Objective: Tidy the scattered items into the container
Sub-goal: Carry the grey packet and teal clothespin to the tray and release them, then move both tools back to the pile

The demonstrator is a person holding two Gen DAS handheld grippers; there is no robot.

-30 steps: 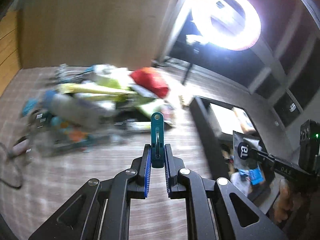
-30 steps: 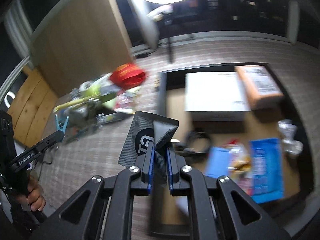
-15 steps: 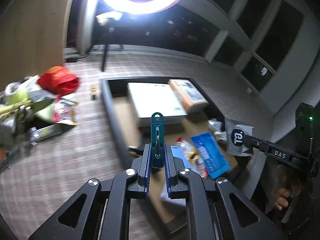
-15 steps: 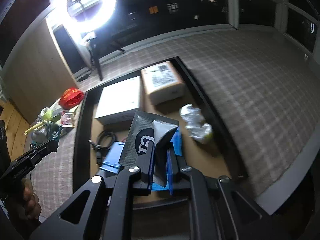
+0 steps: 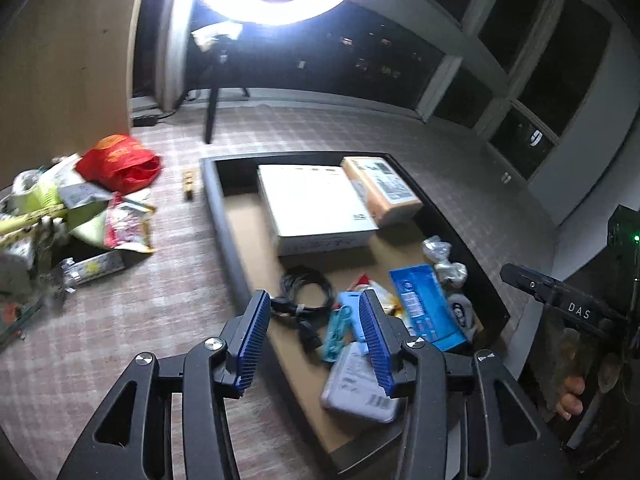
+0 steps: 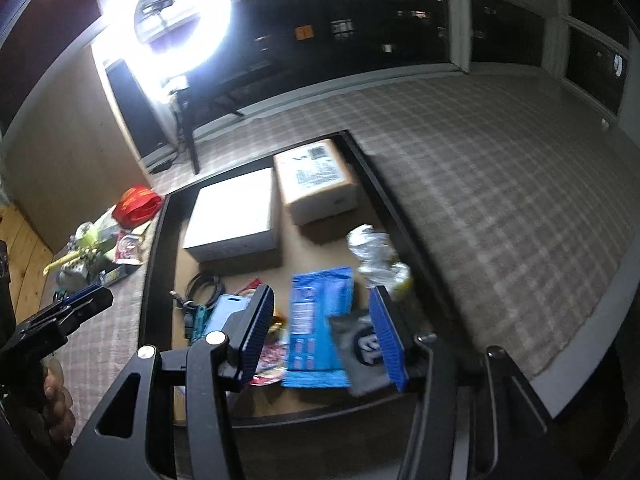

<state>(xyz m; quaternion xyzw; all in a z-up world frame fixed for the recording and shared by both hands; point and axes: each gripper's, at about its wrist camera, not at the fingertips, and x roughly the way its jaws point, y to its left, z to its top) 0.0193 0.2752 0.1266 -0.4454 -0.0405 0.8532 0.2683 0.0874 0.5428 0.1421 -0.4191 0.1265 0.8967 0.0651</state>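
Left wrist view: both tools opening, empty, above cluttered container (image 5: 224, 216) beside floor pile (image 5: 80, 208).

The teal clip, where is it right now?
In the left wrist view the teal clip lies inside the container, near its front, between the coiled black cable and the blue packet.

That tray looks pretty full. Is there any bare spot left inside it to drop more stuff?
Yes. Bare cardboard shows along the tray's left wall, beside the white box and above the black cable. A smaller patch lies below the brown parcel, left of the foil wrappers. The near end, around the blue packet, is crowded.
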